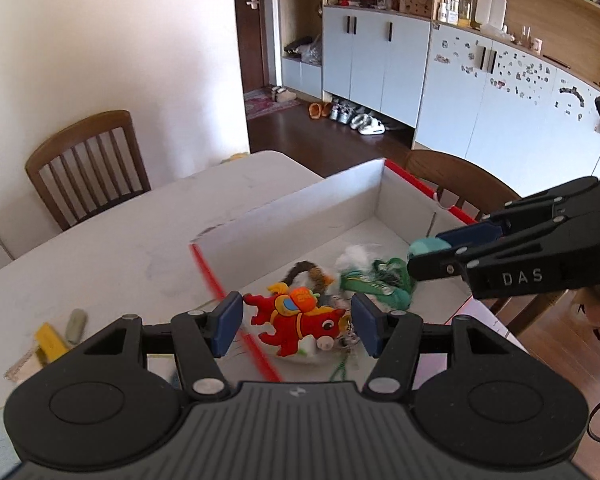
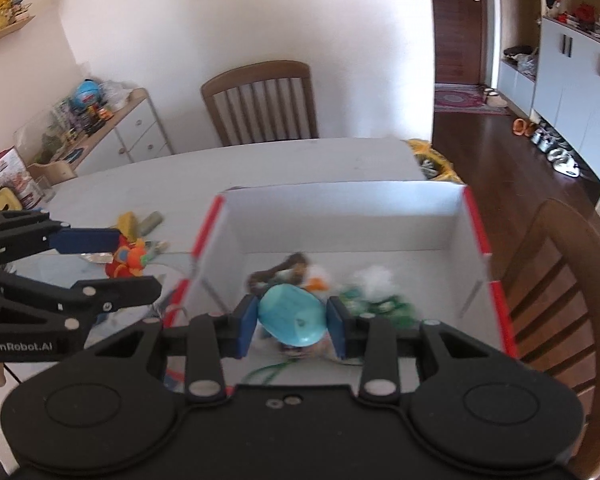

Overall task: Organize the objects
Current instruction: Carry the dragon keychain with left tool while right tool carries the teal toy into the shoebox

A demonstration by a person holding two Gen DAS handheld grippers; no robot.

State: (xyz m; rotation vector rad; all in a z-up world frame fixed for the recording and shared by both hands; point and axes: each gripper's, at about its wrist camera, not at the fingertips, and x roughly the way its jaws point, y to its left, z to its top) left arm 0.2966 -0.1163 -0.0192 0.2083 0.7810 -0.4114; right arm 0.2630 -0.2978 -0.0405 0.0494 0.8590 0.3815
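Observation:
A white cardboard box (image 1: 300, 204) with red edges stands on the table; it also shows in the right wrist view (image 2: 340, 220). My left gripper (image 1: 298, 326) holds a red and orange horse toy (image 1: 296, 318) over the box's near left edge; the toy shows in the right wrist view (image 2: 126, 260) too. My right gripper (image 2: 292, 322) is shut on a teal rounded toy (image 2: 292, 314) above the box; in the left wrist view it (image 1: 424, 256) comes in from the right. Inside the box lie a green item (image 1: 376, 284), a brown furry toy (image 1: 308, 274) and white fluff (image 1: 356, 254).
On the white table (image 1: 120, 240) left of the box lie a yellow item (image 1: 50, 340) and a grey-green stick (image 1: 76, 324). Wooden chairs stand at the far side (image 2: 260, 104) and the right side (image 2: 560, 280). A low cabinet (image 2: 112, 128) holds clutter.

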